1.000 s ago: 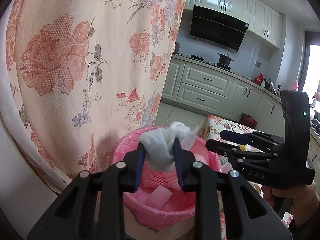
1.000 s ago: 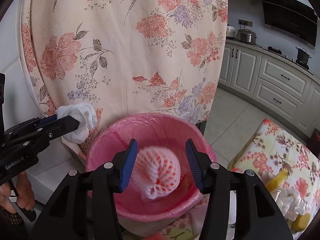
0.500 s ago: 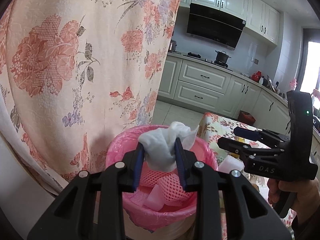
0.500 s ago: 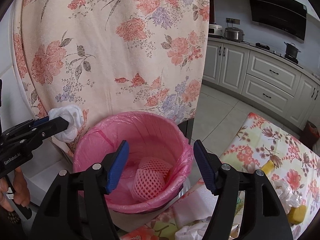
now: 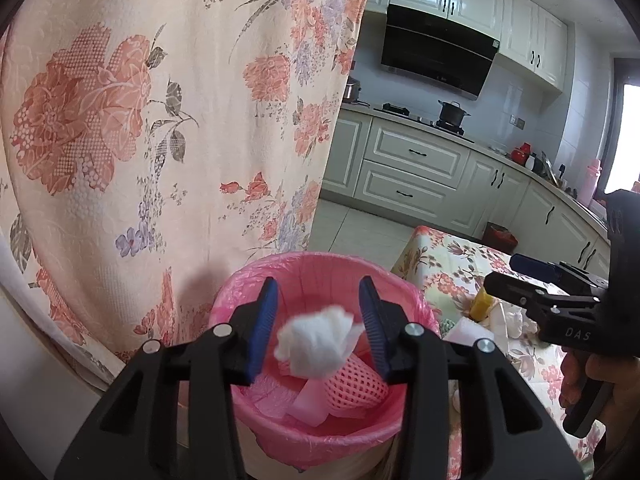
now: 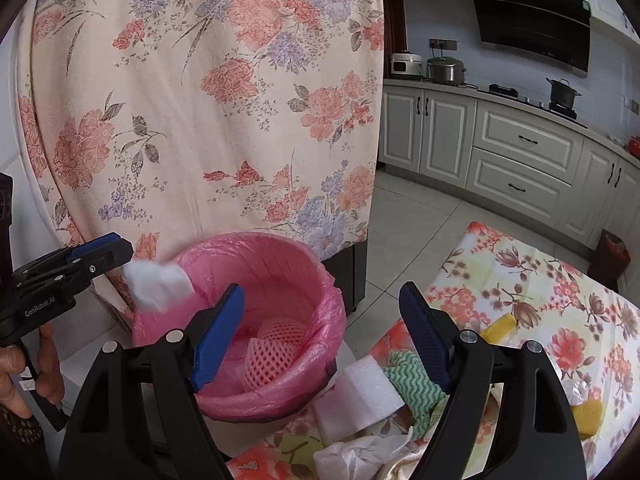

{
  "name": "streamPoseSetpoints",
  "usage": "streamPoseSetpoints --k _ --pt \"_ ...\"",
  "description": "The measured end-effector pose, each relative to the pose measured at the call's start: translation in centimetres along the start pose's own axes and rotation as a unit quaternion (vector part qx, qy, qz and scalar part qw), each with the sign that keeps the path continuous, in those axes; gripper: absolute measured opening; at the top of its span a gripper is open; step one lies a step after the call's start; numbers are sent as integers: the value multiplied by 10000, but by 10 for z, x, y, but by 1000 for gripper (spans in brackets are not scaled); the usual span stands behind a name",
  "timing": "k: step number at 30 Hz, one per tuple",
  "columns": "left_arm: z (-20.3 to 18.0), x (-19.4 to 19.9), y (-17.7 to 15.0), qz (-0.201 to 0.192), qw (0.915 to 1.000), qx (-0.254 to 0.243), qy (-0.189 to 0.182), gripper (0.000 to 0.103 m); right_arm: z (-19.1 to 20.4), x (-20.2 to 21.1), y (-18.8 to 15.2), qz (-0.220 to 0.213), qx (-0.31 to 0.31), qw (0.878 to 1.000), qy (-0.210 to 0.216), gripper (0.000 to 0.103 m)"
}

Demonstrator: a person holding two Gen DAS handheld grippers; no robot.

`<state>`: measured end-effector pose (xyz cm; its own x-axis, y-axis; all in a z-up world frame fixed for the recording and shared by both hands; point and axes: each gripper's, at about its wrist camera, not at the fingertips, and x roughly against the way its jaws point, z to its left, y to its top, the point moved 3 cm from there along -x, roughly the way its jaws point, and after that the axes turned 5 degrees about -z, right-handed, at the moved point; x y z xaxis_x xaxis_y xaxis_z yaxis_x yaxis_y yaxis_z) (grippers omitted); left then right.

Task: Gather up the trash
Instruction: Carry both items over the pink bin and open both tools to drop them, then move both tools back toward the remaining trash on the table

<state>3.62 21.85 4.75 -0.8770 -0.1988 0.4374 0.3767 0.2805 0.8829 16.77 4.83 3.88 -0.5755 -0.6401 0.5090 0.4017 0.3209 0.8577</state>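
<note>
The mouth of the pink-lined bin [image 6: 280, 264] is left open from above. Behind the bin, passage is blocked by the floral curtain [image 6: 208, 100]; right of it, the table [image 6: 560, 280] is crowded with scraps.

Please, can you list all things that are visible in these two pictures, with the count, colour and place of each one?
tissue wad: one, white, in the air above the bin, free of both pads
bin: one, pink liner, before the floral curtain
foam net: one, pink, inside the bin
foam block: one, white, on the table beside the bin
green cloth: one, beside the block
table: one, floral cover, right of the bin
curtain: one, floral, behind
left gripper: open, jaws just opening, over the bin
right gripper: open, empty, jaws just opening
</note>
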Motion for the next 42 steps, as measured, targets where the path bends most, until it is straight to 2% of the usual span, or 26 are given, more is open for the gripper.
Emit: streamPoseSetpoints --k 3,12,25,42 --pt "-2 0 1 -18 10000 -31 9 52 -12 4 -1 -13 -85 9999 -86 76" --pt "-20 -2 -1 31 9997 -121 -187 52 -52 25 -12 -45 -296 9987 -408 78" --pt "-67 -5 -12 201 9977 -378 -525 54 -103 56 -53 63 -670 9947 -777 79" --pt "-135 -10 -48 591 9896 -814 -1028 54 -138 90 -105 153 -1035 9893 -1021 82"
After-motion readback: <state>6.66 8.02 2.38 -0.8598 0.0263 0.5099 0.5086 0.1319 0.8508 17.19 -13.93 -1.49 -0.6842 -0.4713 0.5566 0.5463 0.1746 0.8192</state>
